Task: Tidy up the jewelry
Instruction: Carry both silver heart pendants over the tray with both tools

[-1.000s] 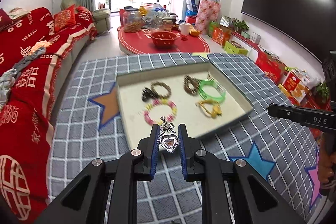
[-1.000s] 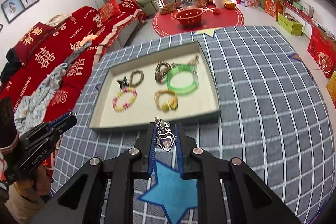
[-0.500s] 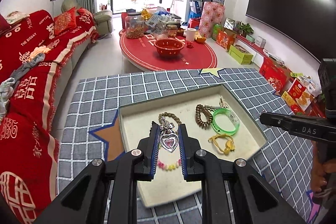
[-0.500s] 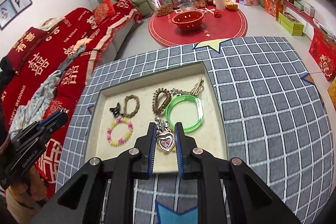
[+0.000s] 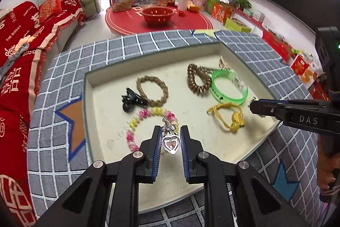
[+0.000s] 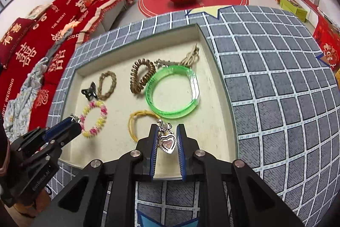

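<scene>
A shallow cream tray point(image 5: 148, 56) point(image 6: 138, 37) lies on the grey checked cloth. In it are a green bangle point(image 5: 215, 92) point(image 6: 170, 115), a pink-and-yellow bead bracelet point(image 5: 146, 113) point(image 6: 104, 109), a braided brown bracelet point(image 5: 163, 95) point(image 6: 106, 76), a brown coil tie point(image 5: 191, 80) point(image 6: 138, 82), a black clip point(image 5: 131, 99) point(image 6: 89, 92) and a yellow cord point(image 5: 235, 122) point(image 6: 136, 116). My left gripper point(image 5: 171, 131) point(image 6: 72, 122) is shut on a silver heart pendant point(image 5: 171, 144) above the bead bracelet. My right gripper point(image 6: 167, 129) point(image 5: 252, 105) is shut on a second heart pendant point(image 6: 167, 144) above the yellow cord.
Bare cream tray floor point(image 5: 191, 154) lies under and in front of both grippers. The checked cloth point(image 6: 276, 99) spreads wide to the right of the tray. A red sofa point(image 5: 19, 56) runs along the left, and a round red table point(image 5: 159, 18) stands beyond.
Both grippers have come forward and down from the near table edge to hang over the tray, each still holding its heart pendant. The tray's items have not moved.
</scene>
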A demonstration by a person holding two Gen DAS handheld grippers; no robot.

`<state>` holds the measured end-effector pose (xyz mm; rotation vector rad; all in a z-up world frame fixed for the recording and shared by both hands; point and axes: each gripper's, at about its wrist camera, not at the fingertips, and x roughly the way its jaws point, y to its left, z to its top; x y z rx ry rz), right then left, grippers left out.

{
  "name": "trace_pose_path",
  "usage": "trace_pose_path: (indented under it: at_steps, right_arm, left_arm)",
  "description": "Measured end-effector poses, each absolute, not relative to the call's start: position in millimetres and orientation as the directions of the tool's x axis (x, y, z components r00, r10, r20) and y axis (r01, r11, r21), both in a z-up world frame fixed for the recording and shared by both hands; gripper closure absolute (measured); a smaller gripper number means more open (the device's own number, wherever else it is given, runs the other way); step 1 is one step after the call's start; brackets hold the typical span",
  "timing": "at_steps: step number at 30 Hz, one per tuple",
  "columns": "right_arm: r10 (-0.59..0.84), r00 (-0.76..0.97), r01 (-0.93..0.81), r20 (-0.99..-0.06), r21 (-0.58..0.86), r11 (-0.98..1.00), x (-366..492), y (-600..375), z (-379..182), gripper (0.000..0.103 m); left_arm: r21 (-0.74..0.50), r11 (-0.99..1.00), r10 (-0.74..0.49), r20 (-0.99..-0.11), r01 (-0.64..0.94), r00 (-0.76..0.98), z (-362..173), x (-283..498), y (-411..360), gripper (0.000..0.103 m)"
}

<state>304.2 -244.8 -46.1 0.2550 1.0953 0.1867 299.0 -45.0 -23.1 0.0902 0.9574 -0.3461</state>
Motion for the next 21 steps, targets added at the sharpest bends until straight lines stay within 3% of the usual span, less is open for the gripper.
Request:
trace_pose_path:
  at_steps: [21]
  right_arm:
    - [0.197,0.455,-0.002,-0.869,0.22,0.975,314.1,-241.7,-67.5,0.084]
  left_arm:
    - [0.048,0.959,-0.117,-0.827,0.278,0.549,-47.9,308.0,-58.9,0.072]
